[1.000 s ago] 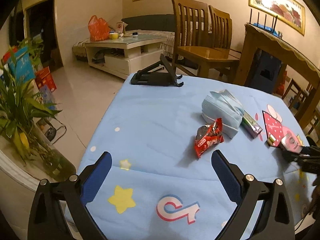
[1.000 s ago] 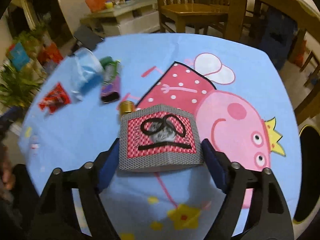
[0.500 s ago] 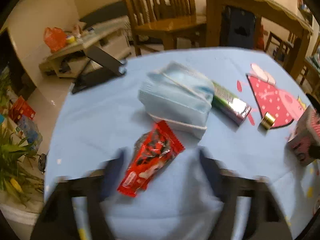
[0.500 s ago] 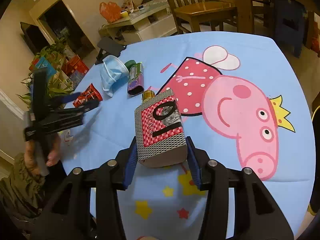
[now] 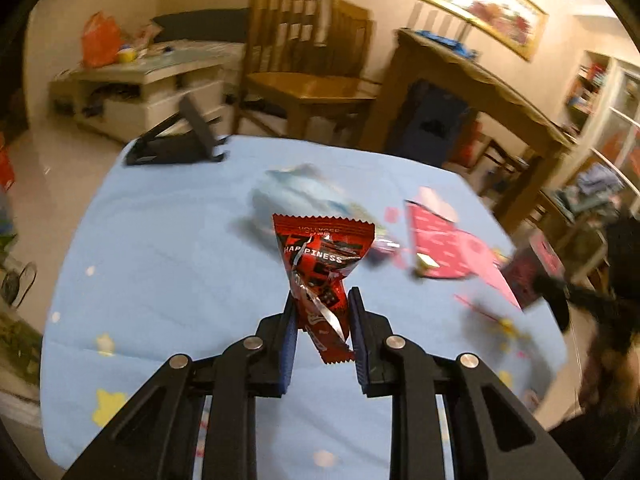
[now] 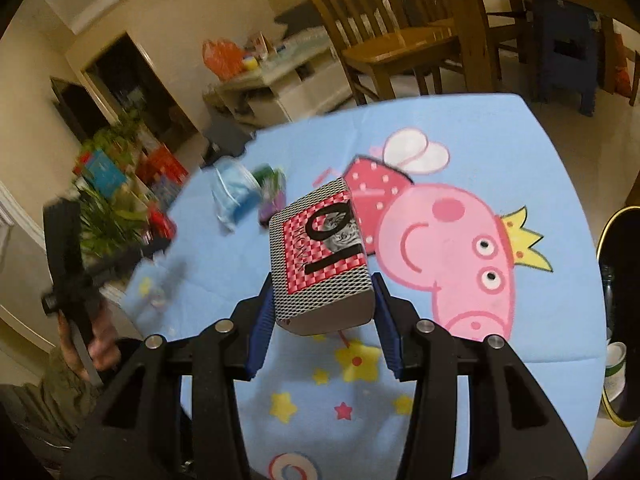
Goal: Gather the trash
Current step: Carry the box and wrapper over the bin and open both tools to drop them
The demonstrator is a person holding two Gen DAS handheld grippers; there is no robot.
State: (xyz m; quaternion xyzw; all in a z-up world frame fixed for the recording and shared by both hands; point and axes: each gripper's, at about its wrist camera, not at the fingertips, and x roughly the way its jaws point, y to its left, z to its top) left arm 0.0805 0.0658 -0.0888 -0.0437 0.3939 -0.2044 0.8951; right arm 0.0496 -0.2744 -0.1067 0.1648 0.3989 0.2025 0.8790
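My left gripper (image 5: 322, 300) is shut on a red snack wrapper (image 5: 321, 264) and holds it above the blue tablecloth (image 5: 168, 248). My right gripper (image 6: 322, 280) is shut on a red and grey patterned box (image 6: 320, 252), lifted off the cloth. A crumpled blue face mask (image 6: 232, 196) lies on the table, also blurred in the left wrist view (image 5: 296, 192). A green and purple packet (image 6: 272, 196) lies beside the mask. A small gold piece (image 5: 425, 261) lies by the pink print.
A black folding stand (image 5: 180, 140) sits at the table's far edge. Wooden chairs (image 5: 308, 64) and a wooden table (image 5: 480, 88) stand behind. Potted plants (image 6: 108, 216) stand left of the table. A bin rim (image 6: 616, 320) shows at the right.
My left gripper has closed on the red wrapper and lifted it off the cloth. My right gripper has raised the patterned box higher.
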